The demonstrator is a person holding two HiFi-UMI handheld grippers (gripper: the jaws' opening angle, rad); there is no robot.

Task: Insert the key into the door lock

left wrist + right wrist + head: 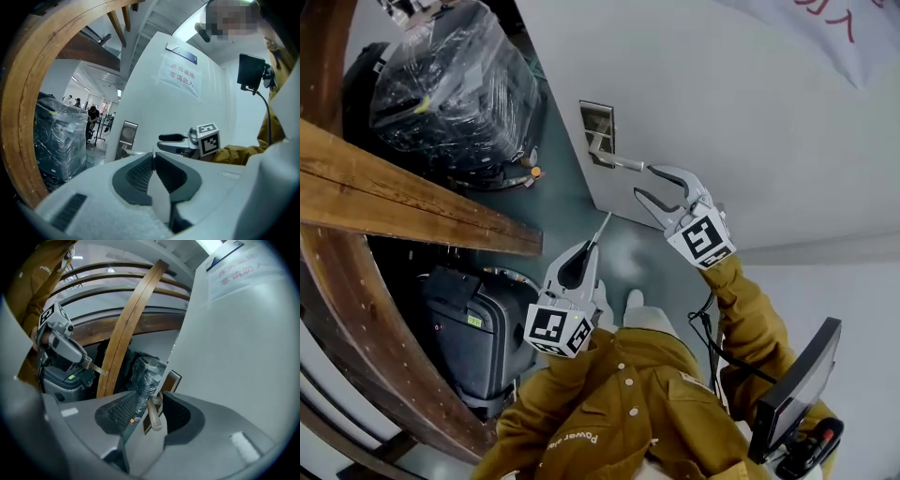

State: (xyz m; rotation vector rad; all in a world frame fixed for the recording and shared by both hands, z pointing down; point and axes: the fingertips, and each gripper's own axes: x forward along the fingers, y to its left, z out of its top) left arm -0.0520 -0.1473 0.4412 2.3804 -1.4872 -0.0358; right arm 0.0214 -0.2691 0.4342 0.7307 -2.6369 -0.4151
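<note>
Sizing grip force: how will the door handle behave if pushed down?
The door handle looks like smooth metal, so probably slippery and stiff. Fixed to the lock plate at one end, it likely pivots rather than flexes.

The left gripper (587, 249) is pinching the key (602, 228), aiming it at the door (722, 112). The right gripper (643, 181) is gaping at the handle (621, 162) by the lock plate (598, 117).
</note>
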